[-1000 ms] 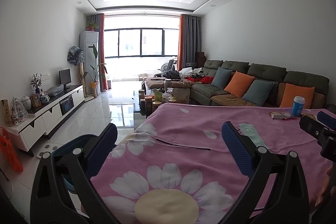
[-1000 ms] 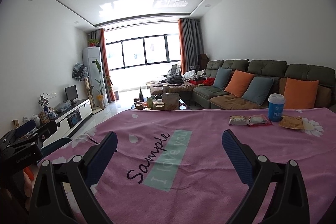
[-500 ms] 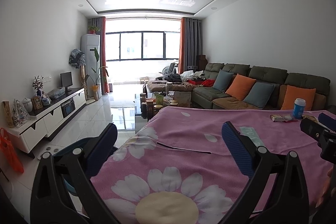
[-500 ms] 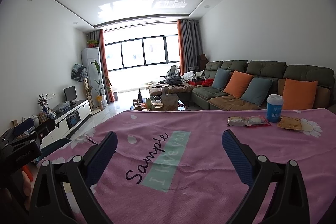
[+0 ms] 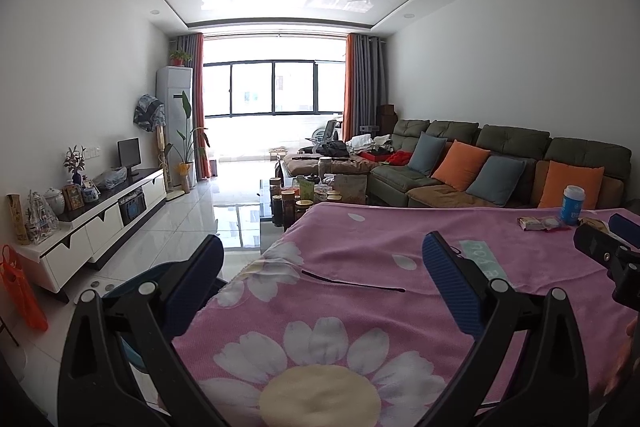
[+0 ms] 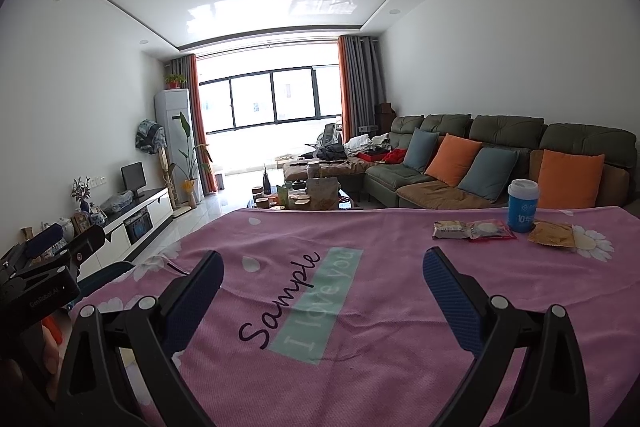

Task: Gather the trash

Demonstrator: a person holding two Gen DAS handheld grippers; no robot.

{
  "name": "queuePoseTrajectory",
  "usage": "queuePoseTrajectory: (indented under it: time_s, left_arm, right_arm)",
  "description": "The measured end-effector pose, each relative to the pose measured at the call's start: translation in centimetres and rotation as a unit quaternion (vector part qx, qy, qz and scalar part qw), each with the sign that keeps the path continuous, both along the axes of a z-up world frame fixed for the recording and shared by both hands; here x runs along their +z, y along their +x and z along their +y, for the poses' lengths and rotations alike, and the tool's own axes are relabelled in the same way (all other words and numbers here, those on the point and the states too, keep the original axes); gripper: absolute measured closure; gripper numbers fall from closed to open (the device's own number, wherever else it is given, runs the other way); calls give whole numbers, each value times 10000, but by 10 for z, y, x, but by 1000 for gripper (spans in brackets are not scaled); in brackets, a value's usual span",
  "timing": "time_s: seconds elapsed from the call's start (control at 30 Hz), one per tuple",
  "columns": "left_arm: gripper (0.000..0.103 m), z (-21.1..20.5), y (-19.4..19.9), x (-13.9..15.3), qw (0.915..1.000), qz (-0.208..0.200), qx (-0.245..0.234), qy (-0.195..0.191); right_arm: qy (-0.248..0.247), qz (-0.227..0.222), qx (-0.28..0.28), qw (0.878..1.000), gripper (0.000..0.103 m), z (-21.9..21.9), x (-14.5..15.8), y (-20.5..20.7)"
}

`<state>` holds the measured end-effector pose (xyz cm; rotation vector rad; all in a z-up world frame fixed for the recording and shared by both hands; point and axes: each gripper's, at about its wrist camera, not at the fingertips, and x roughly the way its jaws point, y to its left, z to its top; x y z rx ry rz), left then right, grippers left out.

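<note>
On the pink flowered tablecloth (image 6: 360, 347), at the far right, lie a brown snack wrapper (image 6: 450, 229), a clear red-edged wrapper (image 6: 491, 230) and a yellow-brown wrapper (image 6: 552, 233), next to a blue paper cup (image 6: 522, 205). The cup (image 5: 573, 205) and wrappers (image 5: 538, 223) also show in the left wrist view. My right gripper (image 6: 320, 267) is open and empty over the cloth, well short of the trash. My left gripper (image 5: 320, 259) is open and empty over the table's left edge. A dark bin (image 5: 132, 287) stands on the floor under its left finger.
A thin black stick (image 5: 352, 281) lies on the cloth near the left gripper. Beyond the table stand a cluttered coffee table (image 6: 304, 197), a green sofa with cushions (image 6: 480, 163) and a white TV cabinet (image 5: 92, 219). An orange bag (image 5: 22, 295) hangs at far left.
Both views shifted slightly; the trash items sit a little further left in the right wrist view. Both grippers stay open and empty.
</note>
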<state>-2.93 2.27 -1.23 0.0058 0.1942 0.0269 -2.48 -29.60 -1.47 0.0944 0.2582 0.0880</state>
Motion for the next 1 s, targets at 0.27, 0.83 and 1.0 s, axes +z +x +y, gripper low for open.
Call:
queuePoseTrajectory:
  time_s: [0.27, 0.83, 1.0]
  left_arm:
    - [5, 1, 0, 0, 10000, -11, 9, 0]
    - [5, 1, 0, 1, 10000, -70, 16, 34]
    - [5, 0, 0, 2, 10000, -63, -6, 36]
  right_arm:
    - [10, 8, -9, 10000, 7, 0, -1, 2]
    - [23, -3, -53, 10000, 7, -2, -2, 2]
    - [32, -12, -51, 10000, 7, -2, -2, 2]
